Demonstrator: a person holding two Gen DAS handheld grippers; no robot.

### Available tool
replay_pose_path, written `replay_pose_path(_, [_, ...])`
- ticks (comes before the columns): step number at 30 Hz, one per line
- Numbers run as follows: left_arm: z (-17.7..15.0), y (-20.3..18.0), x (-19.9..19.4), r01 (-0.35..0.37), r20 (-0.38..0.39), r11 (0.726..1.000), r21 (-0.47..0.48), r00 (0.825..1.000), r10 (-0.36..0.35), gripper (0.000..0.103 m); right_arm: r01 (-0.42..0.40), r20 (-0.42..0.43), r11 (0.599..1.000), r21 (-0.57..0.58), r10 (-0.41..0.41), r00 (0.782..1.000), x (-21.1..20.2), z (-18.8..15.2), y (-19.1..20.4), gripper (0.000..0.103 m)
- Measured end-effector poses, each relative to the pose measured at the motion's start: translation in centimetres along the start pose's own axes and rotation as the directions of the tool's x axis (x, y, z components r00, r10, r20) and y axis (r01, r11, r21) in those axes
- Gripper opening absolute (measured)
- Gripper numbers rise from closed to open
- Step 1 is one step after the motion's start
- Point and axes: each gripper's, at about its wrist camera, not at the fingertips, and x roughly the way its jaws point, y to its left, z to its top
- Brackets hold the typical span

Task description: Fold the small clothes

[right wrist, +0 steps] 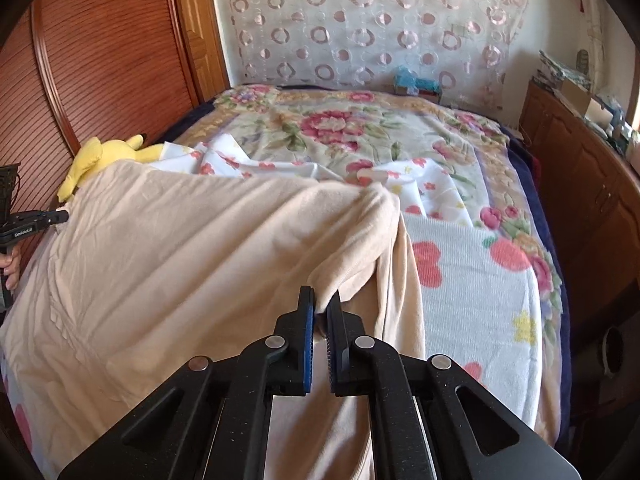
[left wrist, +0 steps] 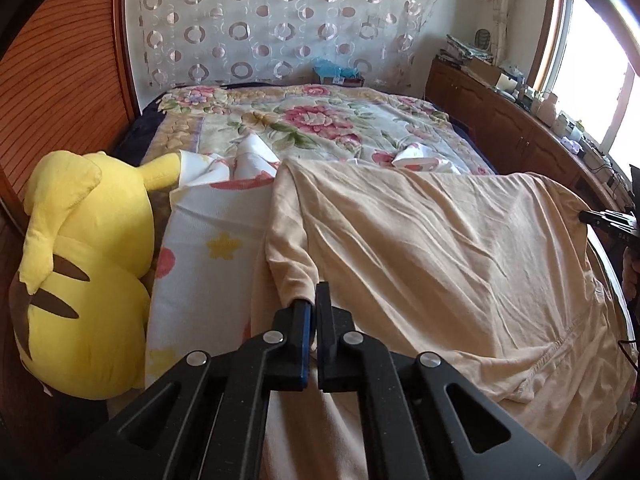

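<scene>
down low, left gripper (left wrist: 314,300) clamped on a fold of the peach shirt (left wrist: 440,248), right gripper (right wrist: 322,304) pinched on its other corner. stretched between them across the near part of the bed (right wrist: 460,160), over a white towel with flowers (right wrist: 472,272). yellow plush toy (left wrist: 88,264) just left of it, near the wooden wall (left wrist: 68,80). farther off, a patterned curtain (left wrist: 280,20).

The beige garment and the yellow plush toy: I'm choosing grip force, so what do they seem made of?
The beige garment looks like soft matte cotton knit, judging by fine creases and a stitched hem. The yellow plush toy looks like short-pile synthetic fleece over stuffing, with fuzzy, rounded, seamed panels.
</scene>
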Motion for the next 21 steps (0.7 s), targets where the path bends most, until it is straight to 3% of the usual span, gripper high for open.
replay_pose_path(12, [0.9,-0.6,-6.6,0.018,0.175,1.000,-0.013,0.984,-0.016,0.002,-0.024,0.155,0.999,0.025,0.020,0.988,-6.9,-1.1,0.0,0.004])
replay_pose_path(21, [-1.6,-1.1,-11.6,0.024,0.237,0.999,-0.021,0.971,-0.018,0.002,-0.004,0.223,1.000,0.017,0.000,0.975,-12.7,-4.7,1.4,0.004])
